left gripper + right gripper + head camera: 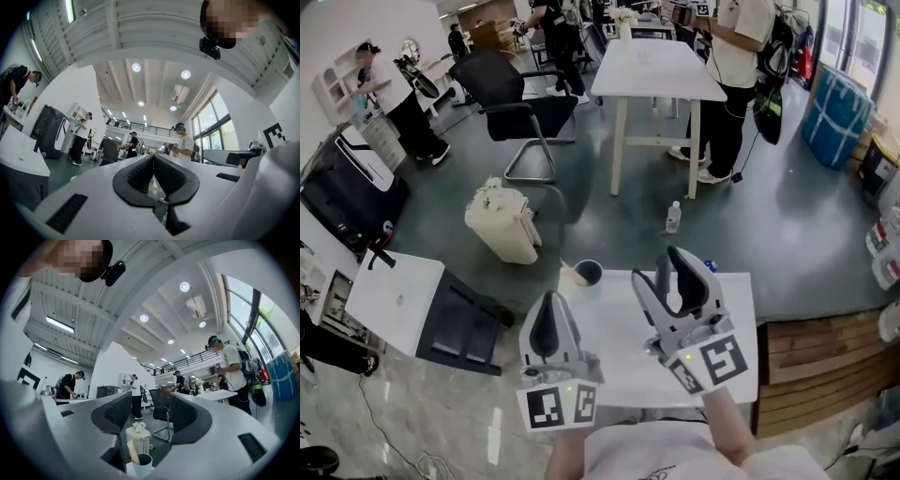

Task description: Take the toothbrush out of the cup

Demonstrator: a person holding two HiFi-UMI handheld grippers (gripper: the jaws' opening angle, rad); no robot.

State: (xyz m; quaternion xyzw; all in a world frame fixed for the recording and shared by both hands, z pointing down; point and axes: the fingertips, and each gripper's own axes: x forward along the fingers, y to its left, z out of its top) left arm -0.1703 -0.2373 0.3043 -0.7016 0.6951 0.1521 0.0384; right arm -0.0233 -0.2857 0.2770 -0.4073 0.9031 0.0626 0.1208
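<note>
A white cup (pixel 588 273) stands at the far left edge of the small white table (pixel 614 337), with a pale toothbrush (pixel 573 274) leaning out of it to the left. In the right gripper view the cup (pixel 140 465) and the toothbrush (pixel 132 452) show low between the jaws, some way ahead. My right gripper (pixel 666 269) is raised over the table to the right of the cup, open and empty (pixel 150 414). My left gripper (pixel 549 305) hovers at the table's near left, behind the cup, with its pads (pixel 140 174) touching and nothing between them.
A cream bin (pixel 504 223) topped with crumpled paper stands on the floor just beyond the cup. Farther off are a water bottle (pixel 673 217) on the floor, a black chair (pixel 520 108), a white table (pixel 656 70) and a standing person (pixel 733 66). A wooden platform (pixel 816 366) lies to the right.
</note>
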